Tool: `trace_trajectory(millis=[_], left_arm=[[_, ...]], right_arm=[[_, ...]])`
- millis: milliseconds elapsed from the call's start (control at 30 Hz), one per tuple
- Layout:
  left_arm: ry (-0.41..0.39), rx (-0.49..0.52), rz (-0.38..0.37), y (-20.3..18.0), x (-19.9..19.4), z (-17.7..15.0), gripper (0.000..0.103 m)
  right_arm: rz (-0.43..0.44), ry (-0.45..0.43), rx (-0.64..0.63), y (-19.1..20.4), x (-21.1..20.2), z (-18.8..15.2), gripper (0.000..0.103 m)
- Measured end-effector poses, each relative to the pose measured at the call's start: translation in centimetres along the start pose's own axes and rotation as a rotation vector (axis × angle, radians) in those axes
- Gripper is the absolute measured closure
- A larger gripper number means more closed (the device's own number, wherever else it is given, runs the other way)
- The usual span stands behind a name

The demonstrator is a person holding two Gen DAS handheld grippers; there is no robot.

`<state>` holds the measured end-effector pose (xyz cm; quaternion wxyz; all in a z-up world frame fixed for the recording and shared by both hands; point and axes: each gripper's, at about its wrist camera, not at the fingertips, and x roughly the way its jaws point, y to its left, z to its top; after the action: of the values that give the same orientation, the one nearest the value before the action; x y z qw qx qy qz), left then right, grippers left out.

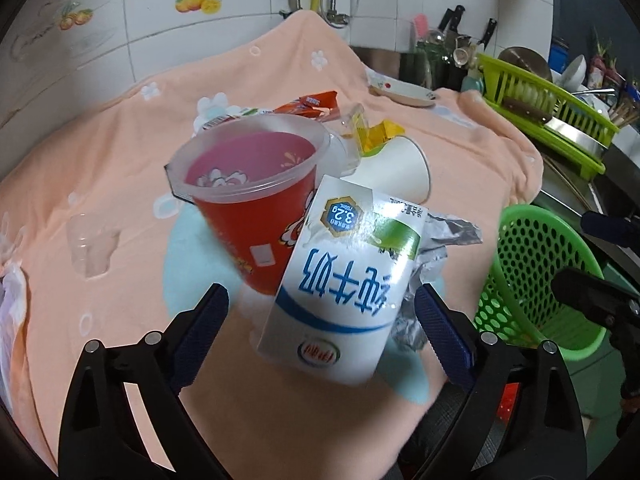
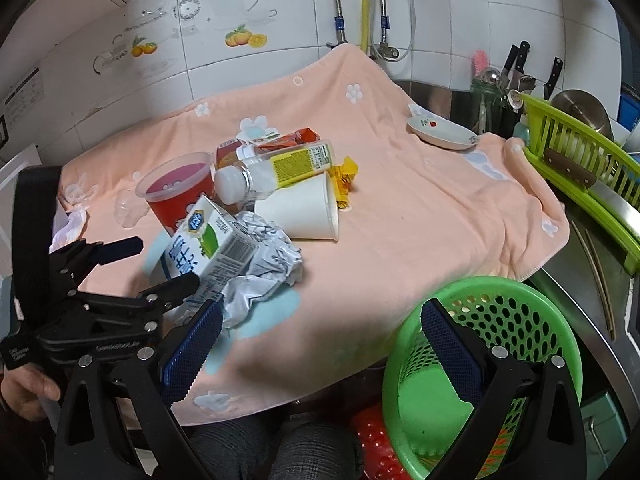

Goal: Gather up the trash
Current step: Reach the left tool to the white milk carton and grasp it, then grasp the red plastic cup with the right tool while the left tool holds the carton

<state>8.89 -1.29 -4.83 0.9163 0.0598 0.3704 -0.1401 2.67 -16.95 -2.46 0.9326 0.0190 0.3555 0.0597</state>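
Left tongs (image 1: 322,322) wide open, milk carton (image 1: 344,280) between pads, ungripped; right tongs (image 2: 320,336) open, empty

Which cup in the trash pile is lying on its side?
The white paper cup, tipped over with its mouth toward the yellow wrapper. The red plastic cup beside it stands upright.

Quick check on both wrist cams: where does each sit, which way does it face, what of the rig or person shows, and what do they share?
Left wrist: sits on the left gripper, angled down at the milk carton between its open fingers, red cup behind; the right gripper's edge shows at right.
Right wrist: sits on the right gripper, open, angled down over the green basket and peach towel; the left gripper, a hand and knees show.
Shared: carton, cup, crumpled foil, paper cup, basket.
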Motion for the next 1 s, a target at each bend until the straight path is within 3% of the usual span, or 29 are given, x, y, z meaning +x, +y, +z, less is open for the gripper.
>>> trace_trajectory(millis=[233, 300, 367, 433, 1000], left_arm=[[0.025, 0.008, -0.021, -0.5, 2.1, 0.2, 0.012], [0.029, -0.002, -0.035, -0.3, 2.3, 0.2, 0.016], [0.029, -0.007, -0.048, -0.4, 2.5, 0.1, 0.027], [0.023, -0.008, -0.053, -0.3, 2.5, -0.1, 0.029], [-0.063, -0.069, -0.076, 1.9, -3.4, -2.5, 0.034]], right_arm=[[0.005, 0.013, -0.005, -0.4, 0.9, 0.2, 0.006], [0.008, 0.014, -0.008, -0.5, 1.0, 0.3, 0.006], [0.014, 0.015, -0.003, -0.6, 1.2, 0.4, 0.006], [0.027, 0.019, 0.006, -0.8, 1.3, 0.6, 0.006], [0.113, -0.012, -0.076, 2.6, 1.4, 3.3, 0.007]])
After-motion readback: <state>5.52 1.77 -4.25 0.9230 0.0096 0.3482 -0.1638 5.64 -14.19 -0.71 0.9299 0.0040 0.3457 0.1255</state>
